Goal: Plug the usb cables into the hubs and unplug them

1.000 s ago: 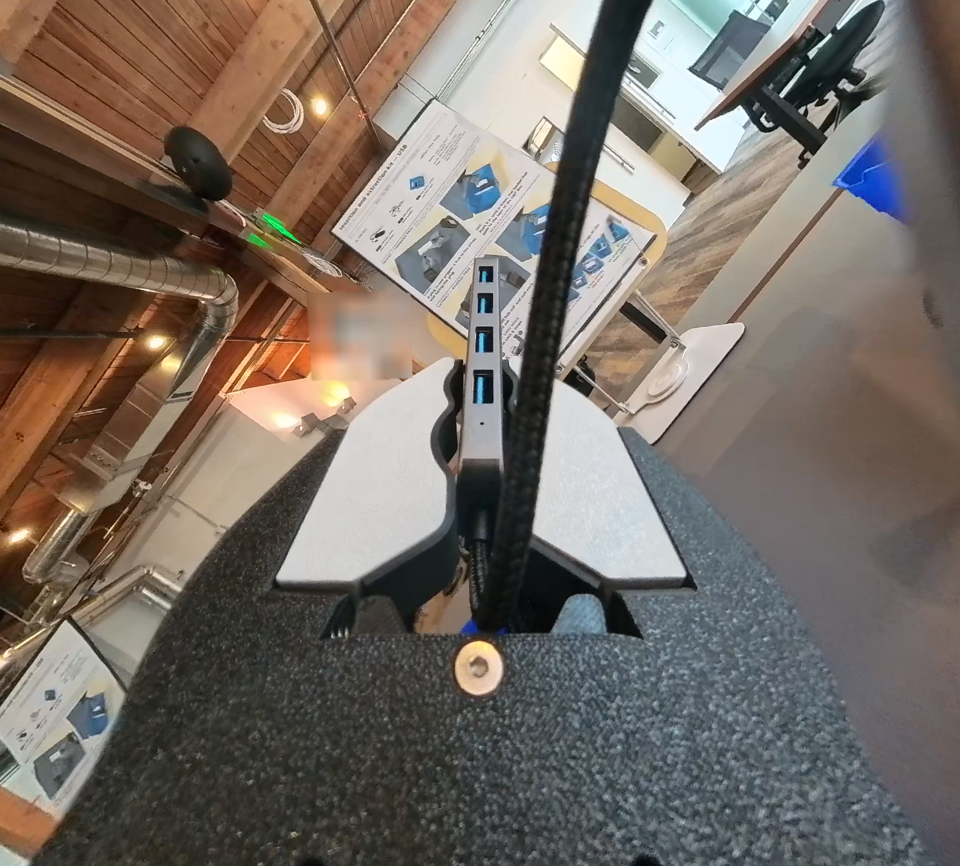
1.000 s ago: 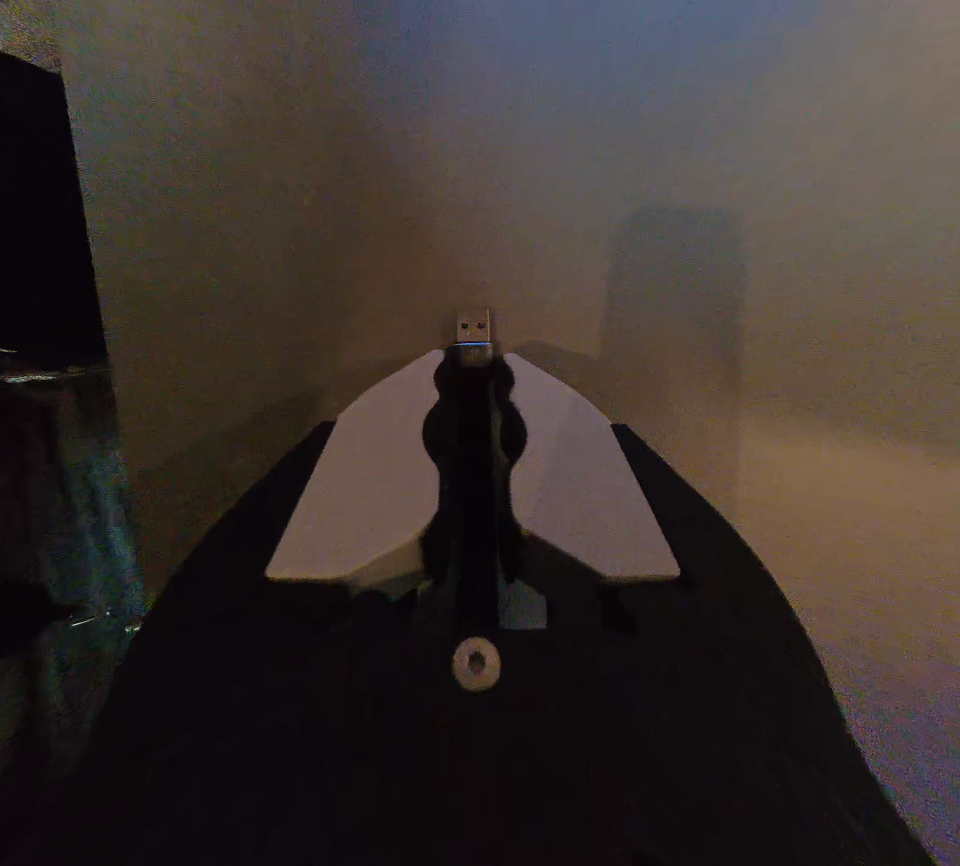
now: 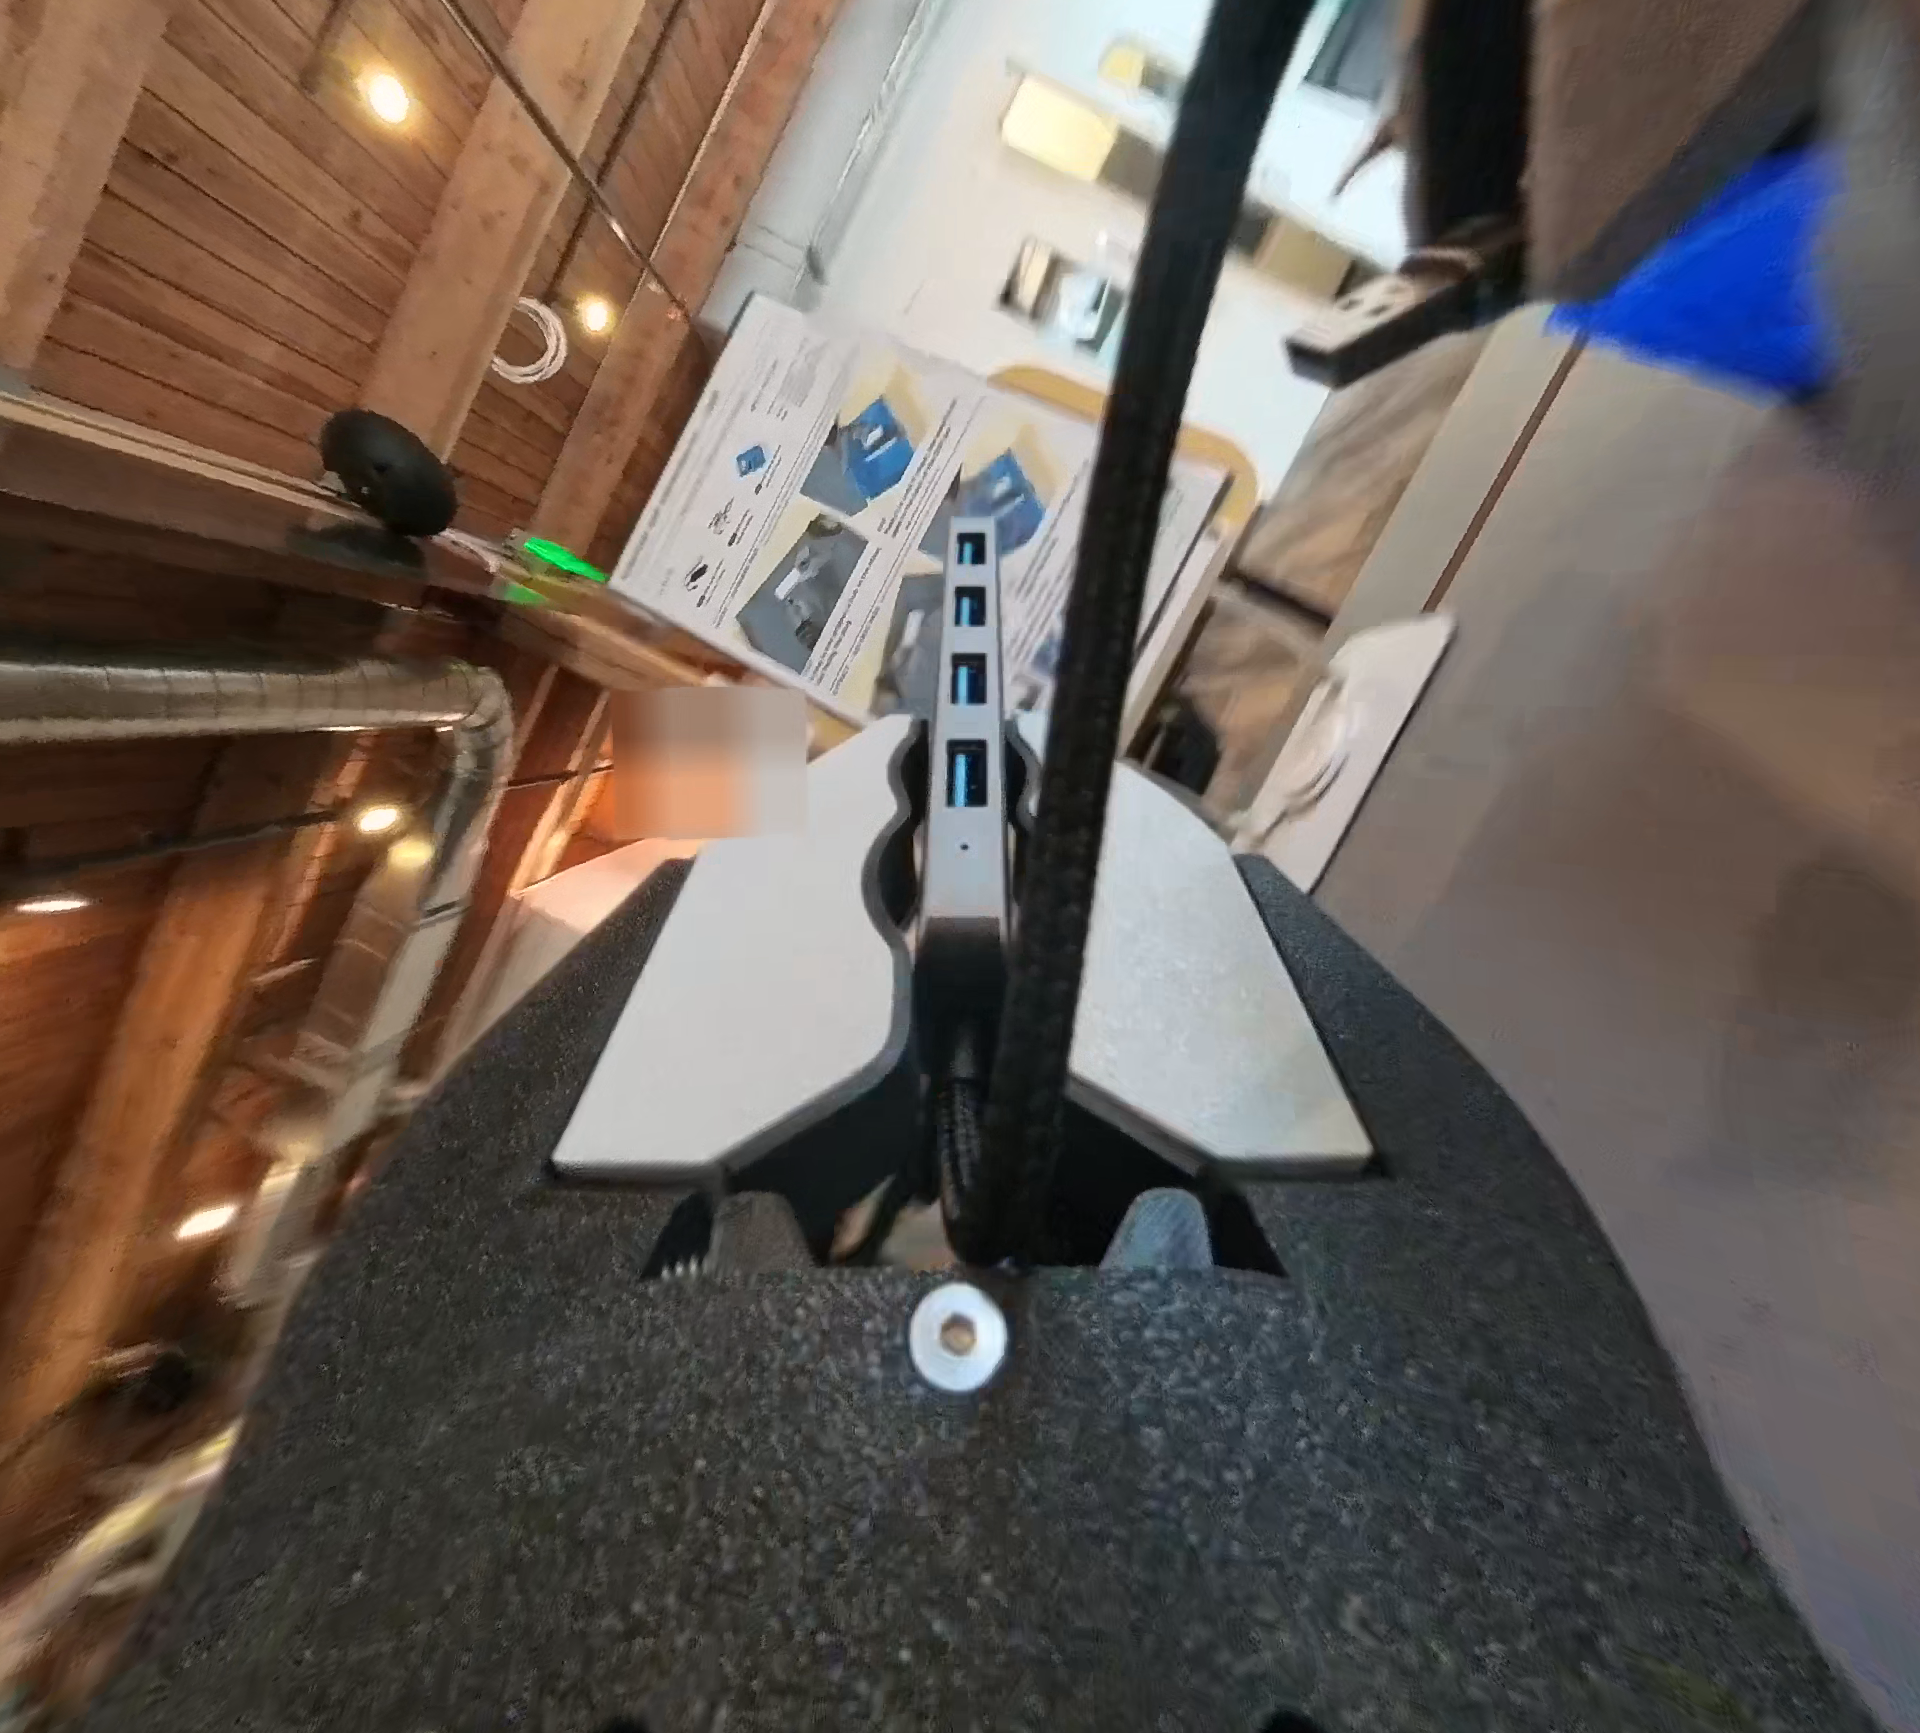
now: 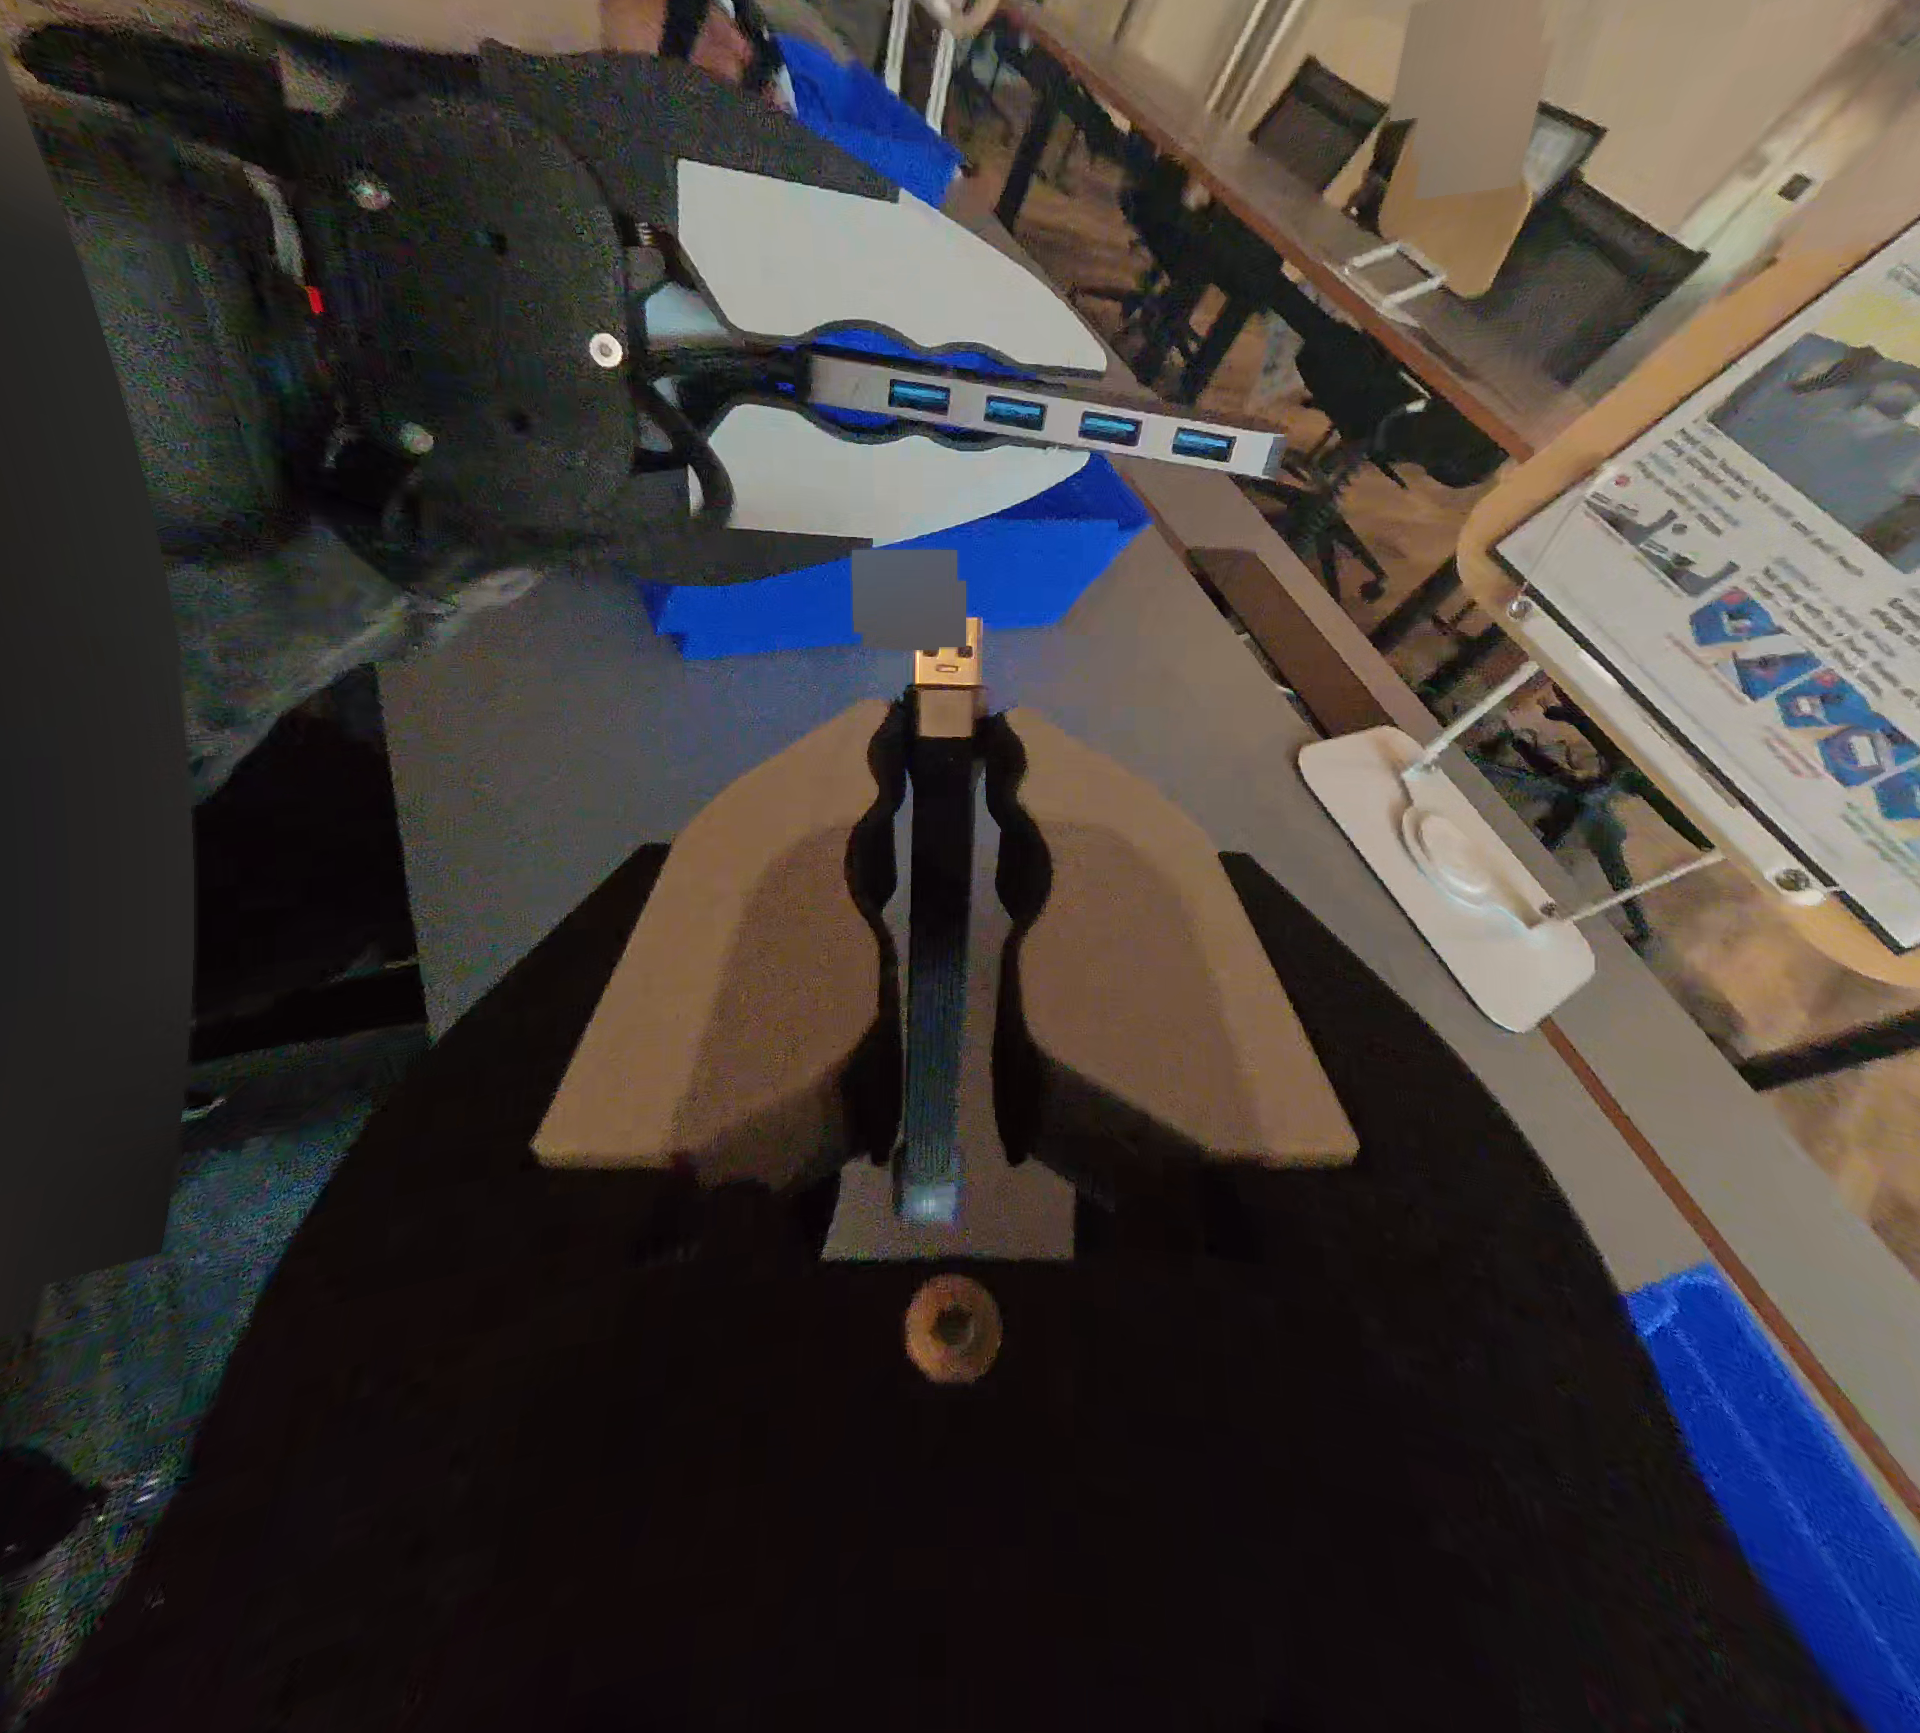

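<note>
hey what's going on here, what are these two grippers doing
A person holds two handheld grippers. The left gripper is clamped on a grey USB hub with four blue ports, all empty. The right gripper grips a USB plug aimed toward the hub but not yet inserted.

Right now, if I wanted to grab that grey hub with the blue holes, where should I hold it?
Probably by its cable end, squeezing the two flat sides, as the left gripper holds the USB hub now. It is long and thin, and its four blue ports line one narrow edge, so come in from the cable end. That leaves the ports clear for the USB plug in the right gripper.
</note>
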`<state>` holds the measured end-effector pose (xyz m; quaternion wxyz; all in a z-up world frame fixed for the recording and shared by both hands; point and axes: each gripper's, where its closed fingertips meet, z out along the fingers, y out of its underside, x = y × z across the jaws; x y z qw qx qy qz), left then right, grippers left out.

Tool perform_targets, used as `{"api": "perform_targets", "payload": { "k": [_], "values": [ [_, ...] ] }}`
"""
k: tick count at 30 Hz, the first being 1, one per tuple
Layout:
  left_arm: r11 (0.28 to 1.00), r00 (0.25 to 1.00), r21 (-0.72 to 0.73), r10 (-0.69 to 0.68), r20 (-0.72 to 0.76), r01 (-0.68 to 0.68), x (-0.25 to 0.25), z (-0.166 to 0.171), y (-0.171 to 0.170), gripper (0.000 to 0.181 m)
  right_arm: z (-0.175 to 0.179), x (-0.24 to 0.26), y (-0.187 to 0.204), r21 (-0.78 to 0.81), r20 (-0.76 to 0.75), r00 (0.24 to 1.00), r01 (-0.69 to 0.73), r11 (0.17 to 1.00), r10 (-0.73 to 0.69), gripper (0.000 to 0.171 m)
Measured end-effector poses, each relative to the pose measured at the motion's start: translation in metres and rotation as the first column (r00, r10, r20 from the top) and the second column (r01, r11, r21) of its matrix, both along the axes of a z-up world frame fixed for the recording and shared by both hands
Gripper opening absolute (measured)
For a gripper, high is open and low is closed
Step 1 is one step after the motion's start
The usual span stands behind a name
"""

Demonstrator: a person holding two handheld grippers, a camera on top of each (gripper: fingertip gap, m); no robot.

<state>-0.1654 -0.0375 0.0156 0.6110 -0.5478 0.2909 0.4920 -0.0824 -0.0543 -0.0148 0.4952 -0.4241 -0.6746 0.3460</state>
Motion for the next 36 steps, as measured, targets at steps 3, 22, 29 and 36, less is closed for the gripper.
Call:
{"api": "perform_targets", "payload": {
  "k": [3,22,29,36],
  "values": [
    [0.972,0.95,-0.054,0.212,-0.228,-0.229,-0.005,-0.011,0.009,0.015,-0.007,-0.005,0.004,-0.005,0.056,0.998,0.031,0.999,-0.031,0.014],
    [0.962,0.868,-0.131,0.151,-0.473,-0.239,0.041,-0.066,0.057,0.013,-0.057,-0.001,0.038,-0.042,0.304,0.946,0.134,0.99,-0.115,0.013],
    [0.956,0.831,-0.117,0.169,-0.53,-0.269,0.043,-0.072,0.062,0.013,-0.066,0.001,0.042,-0.071,0.362,0.925,0.152,0.986,-0.117,0.013],
    [0.97,0.87,-0.138,0.111,-0.481,-0.2,0.056,-0.087,0.071,0.011,-0.072,0.007,0.049,-0.042,0.371,0.918,0.167,0.985,-0.14,0.013]
  ]
}}
